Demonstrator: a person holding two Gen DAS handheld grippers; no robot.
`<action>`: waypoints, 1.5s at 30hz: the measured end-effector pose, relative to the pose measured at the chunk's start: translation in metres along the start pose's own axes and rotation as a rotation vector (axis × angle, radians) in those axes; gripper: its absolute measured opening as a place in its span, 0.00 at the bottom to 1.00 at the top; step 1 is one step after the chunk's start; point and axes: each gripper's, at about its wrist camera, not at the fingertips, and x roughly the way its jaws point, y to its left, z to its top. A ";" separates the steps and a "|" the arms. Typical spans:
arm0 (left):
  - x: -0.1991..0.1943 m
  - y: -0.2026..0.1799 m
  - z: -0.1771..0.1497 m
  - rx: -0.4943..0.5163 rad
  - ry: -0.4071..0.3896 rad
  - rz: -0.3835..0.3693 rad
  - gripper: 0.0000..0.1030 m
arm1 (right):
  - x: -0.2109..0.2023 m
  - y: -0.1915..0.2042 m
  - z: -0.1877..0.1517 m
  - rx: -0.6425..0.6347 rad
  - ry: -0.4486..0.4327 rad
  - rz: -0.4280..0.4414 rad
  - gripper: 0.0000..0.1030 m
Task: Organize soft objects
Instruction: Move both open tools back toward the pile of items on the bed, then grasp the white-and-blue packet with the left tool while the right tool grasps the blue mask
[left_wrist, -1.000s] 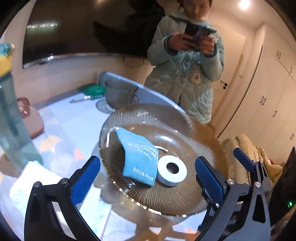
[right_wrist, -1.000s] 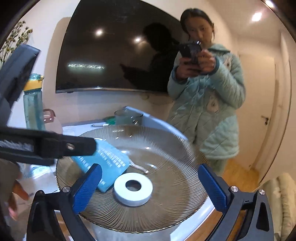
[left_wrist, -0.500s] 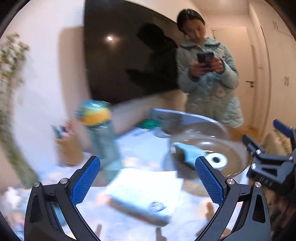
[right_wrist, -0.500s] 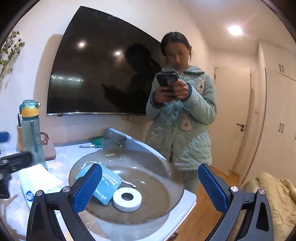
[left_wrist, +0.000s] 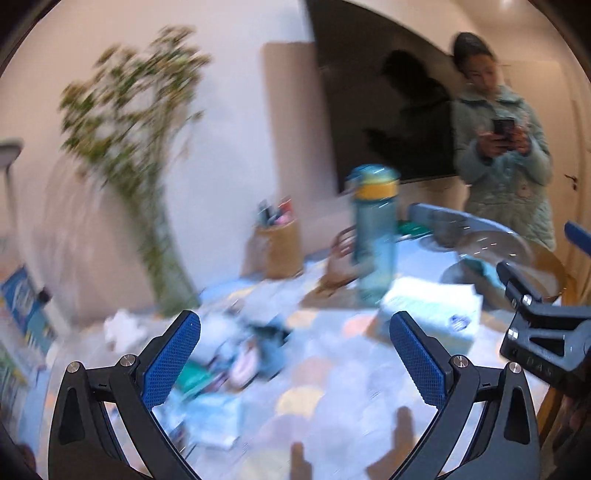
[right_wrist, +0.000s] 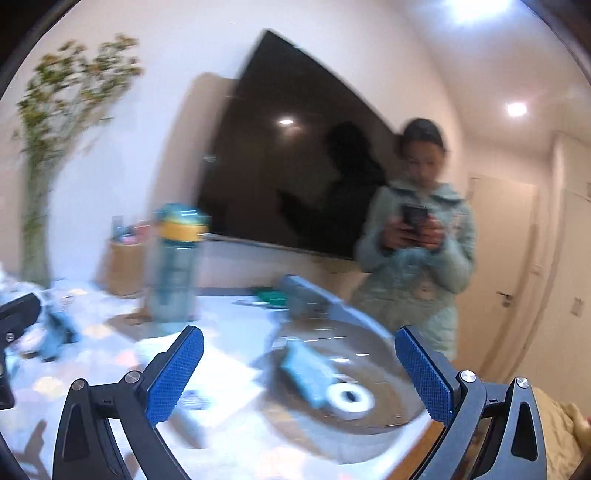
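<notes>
left gripper (left_wrist: 295, 360) is spread wide, nothing held; a blurred pile of soft items (left_wrist: 236, 354) is seen on the table (left_wrist: 332, 369) between and just beyond its 2 fingers. right gripper (right_wrist: 299, 373) is also spread, empty; blue cloth (right_wrist: 304, 371) and white ring (right_wrist: 349, 398) lie in the glass plate (right_wrist: 388, 350) between its fingers, below them.

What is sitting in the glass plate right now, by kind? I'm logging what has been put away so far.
In the ribbed glass plate, as far as the blur allows:
Blue folded cloth: 1
White tape roll: 1
Total: 2
Both grippers, left and right, are open and carry nothing.
</notes>
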 end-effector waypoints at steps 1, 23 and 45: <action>0.000 0.009 -0.004 -0.020 0.013 0.013 0.99 | 0.000 0.012 0.001 0.000 0.015 0.060 1.00; 0.009 0.158 -0.115 -0.280 0.326 0.315 0.99 | 0.022 0.183 -0.026 -0.134 0.220 0.548 1.00; 0.011 0.205 -0.125 -0.599 0.357 -0.087 0.99 | 0.067 0.280 -0.044 -0.382 0.486 1.018 1.00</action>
